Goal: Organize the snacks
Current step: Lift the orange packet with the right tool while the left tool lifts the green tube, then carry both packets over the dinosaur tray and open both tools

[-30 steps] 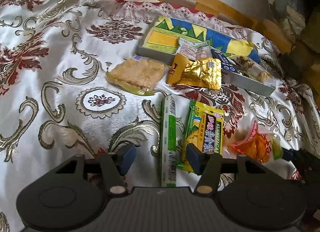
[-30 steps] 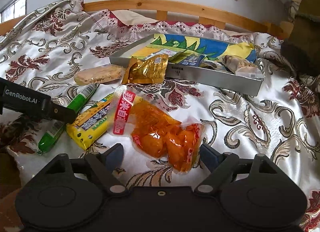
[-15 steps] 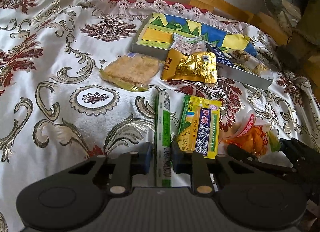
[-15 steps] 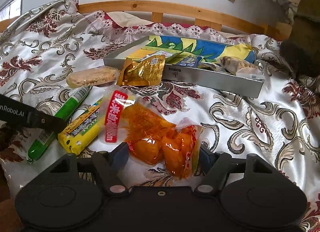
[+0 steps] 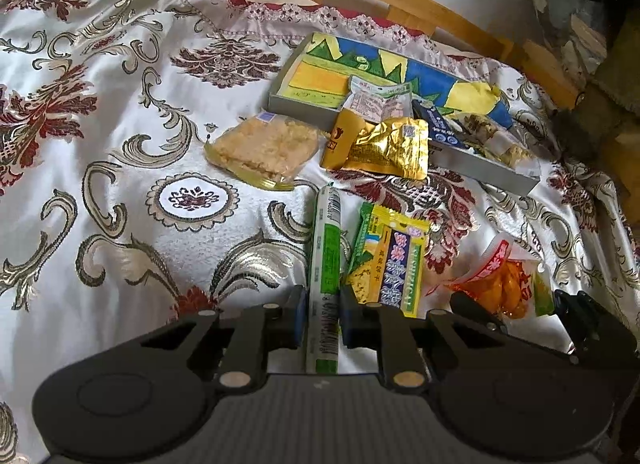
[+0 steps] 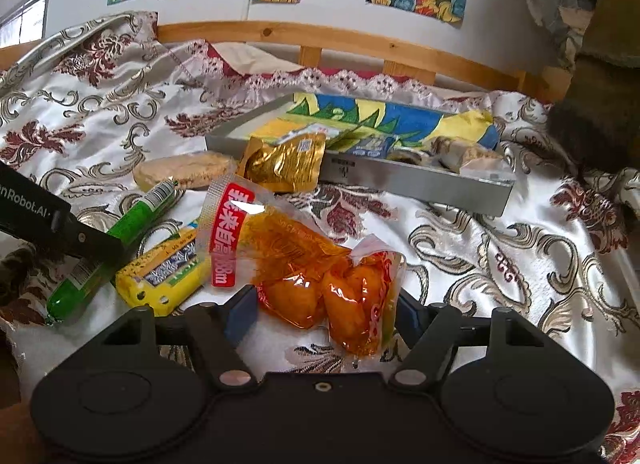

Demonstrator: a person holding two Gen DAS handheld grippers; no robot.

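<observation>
While pinched, green sausage stick [image 5: 325, 264], orange pouch [image 6: 320, 280]

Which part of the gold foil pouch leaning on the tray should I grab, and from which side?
Take the gold foil pouch by its flat lower edge, coming from the near side, low over the bedspread. It leans tilted against the tray wall, so that edge faces the grippers, probably an easy pinch for a finger on each face; its crumpled middle looks puffier.

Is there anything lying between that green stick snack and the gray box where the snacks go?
Yes. The gold packet leans on the box's near wall, straight beyond the green stick, which the left gripper has clamped.
</observation>
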